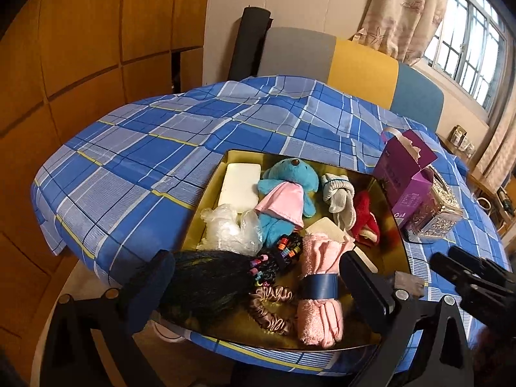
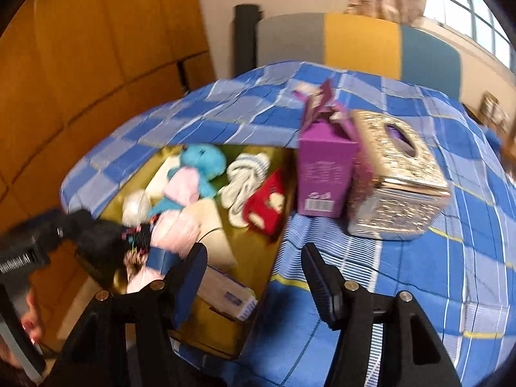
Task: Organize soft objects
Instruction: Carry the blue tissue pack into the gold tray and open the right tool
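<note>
Soft objects fill the gold tray (image 1: pixel 390 206) on the plaid-covered worktop (image 1: pixel 135 161), so we judge the sorting nearly done. Nearest us, the left tool (image 1: pixel 254 285) stands spread around a black hairpiece with coloured beads (image 1: pixel 206 277) and a rolled pink towel (image 1: pixel 319 293) in a blue band, pinching neither. The right tool (image 2: pixel 254 277) hangs spread and empty over the tray's edge. Farther in lie a satin scrunchie (image 1: pixel 271 309), crinkled plastic (image 1: pixel 229 229), a blue plush toy (image 1: pixel 287 190), knit socks (image 1: pixel 338 193) and a red fleecy piece (image 1: pixel 366 222). Beyond stand a purple carton (image 2: pixel 324 171) and a glittery tissue box (image 2: pixel 396 180).
</note>
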Demonstrator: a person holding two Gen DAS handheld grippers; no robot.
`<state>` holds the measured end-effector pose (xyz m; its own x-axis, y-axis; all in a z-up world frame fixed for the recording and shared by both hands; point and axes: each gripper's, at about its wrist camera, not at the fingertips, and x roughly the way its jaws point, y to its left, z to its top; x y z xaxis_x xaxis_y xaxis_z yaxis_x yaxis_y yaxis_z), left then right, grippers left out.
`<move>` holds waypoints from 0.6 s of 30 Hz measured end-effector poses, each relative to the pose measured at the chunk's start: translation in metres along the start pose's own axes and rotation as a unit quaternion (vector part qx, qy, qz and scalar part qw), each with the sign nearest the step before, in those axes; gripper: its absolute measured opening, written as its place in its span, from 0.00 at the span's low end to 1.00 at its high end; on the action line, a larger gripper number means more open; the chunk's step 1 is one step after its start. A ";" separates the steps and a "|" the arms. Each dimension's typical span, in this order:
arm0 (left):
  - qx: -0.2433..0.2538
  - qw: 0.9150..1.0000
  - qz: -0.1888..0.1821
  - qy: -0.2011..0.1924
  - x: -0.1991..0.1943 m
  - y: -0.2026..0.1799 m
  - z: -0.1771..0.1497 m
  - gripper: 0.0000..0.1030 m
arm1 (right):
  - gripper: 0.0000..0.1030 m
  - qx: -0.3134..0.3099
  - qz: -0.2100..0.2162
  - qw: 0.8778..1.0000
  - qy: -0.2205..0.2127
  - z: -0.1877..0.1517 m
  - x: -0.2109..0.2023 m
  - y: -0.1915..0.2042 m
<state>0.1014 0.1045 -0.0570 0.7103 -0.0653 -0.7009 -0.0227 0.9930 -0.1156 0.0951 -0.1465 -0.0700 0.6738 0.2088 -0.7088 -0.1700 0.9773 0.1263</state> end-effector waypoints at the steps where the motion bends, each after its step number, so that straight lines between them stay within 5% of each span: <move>1: -0.002 1.000 -0.001 0.001 0.000 0.001 0.000 1.00 | 0.60 0.012 -0.008 1.000 0.000 -0.001 -0.004 -0.004; 10: -0.015 1.000 -0.005 -0.002 -0.001 0.004 -0.001 1.00 | 0.60 -0.026 -0.070 0.996 0.043 -0.026 0.002 0.003; 18: -0.002 1.000 -0.004 -0.005 -0.004 -0.002 -0.003 1.00 | 0.60 -0.039 -0.090 0.995 -0.011 0.018 0.039 0.001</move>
<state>0.0967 0.1020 -0.0559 0.7172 -0.0722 -0.6931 -0.0205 0.9920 -0.1245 0.1346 -0.1363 -0.0852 0.7132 0.0314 -0.7003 -0.0992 0.9935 -0.0564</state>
